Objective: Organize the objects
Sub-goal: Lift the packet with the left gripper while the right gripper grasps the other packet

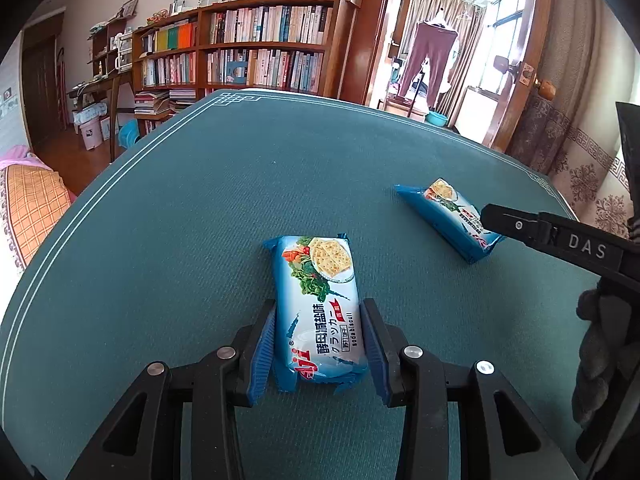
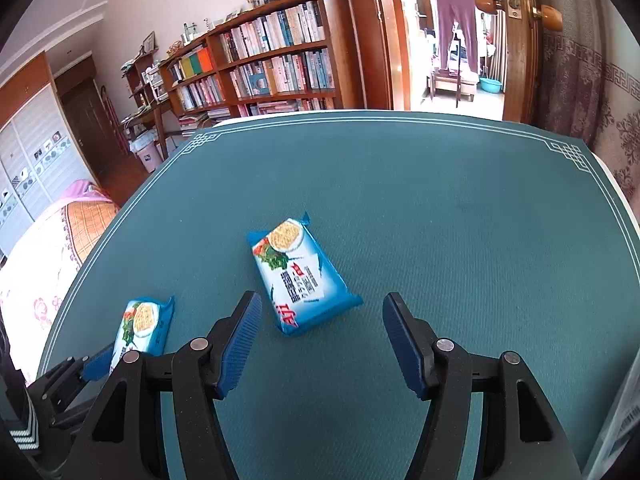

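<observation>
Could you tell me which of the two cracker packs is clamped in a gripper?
The pack between the left gripper fingers; the other pack lies free before the open right gripper.

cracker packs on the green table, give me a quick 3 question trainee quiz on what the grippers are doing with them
1. True or false: the left gripper has its fingers closed on a cracker pack.
2. Multiple choice: the second cracker pack in the right wrist view is
A. clamped in the right gripper
B. lying flat on the table mat, ahead of the open fingers
C. stacked on the other pack
3. Fill in: in all, ___ cracker packs show on the table mat.

Key
1. True; both pads press its sides.
2. B; the fingers stand apart with nothing between them.
3. Two.
</observation>
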Action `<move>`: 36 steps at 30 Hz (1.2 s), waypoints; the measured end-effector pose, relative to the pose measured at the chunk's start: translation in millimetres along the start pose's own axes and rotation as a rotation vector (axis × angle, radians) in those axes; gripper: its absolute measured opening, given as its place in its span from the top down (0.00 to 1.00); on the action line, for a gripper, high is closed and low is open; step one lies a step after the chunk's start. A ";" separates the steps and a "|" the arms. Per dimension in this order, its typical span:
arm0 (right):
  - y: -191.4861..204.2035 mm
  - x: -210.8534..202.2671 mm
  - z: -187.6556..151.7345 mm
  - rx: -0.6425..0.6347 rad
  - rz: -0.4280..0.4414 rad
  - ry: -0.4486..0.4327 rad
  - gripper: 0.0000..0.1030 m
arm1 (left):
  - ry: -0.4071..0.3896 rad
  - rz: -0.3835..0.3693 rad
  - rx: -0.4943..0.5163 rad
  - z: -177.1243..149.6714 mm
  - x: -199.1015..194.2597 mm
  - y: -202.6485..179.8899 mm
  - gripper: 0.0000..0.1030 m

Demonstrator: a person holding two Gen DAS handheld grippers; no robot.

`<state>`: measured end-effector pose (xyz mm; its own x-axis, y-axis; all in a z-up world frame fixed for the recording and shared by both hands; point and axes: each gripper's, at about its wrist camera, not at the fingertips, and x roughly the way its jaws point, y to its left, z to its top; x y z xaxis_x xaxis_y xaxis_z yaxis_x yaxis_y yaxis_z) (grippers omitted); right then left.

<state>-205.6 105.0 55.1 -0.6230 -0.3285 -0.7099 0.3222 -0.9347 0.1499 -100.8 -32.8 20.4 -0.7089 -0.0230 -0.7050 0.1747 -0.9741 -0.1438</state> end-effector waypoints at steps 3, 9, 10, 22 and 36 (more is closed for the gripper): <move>8.4 13.0 7.6 -0.048 -0.025 0.009 0.37 | -0.002 0.003 0.001 -0.6 -0.2 -0.1 0.58; 19.3 33.7 10.3 -0.090 -0.027 0.034 0.37 | -0.001 0.001 -0.002 -0.3 0.3 1.0 0.58; 21.2 35.3 9.8 -0.099 -0.029 0.036 0.37 | -0.001 0.001 -0.002 -0.3 0.3 1.1 0.58; 39.7 41.1 3.7 -0.222 -0.082 0.051 0.37 | -0.001 0.001 -0.002 -0.3 0.1 1.2 0.58; 38.9 48.4 0.9 -0.220 -0.074 0.051 0.45 | 0.001 -0.005 -0.001 -1.0 1.2 0.9 0.58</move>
<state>-223.9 52.6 27.2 -0.6154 -0.2475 -0.7484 0.4278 -0.9023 -0.0534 -100.8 -33.4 18.8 -0.7091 -0.0182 -0.7048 0.1722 -0.9739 -0.1481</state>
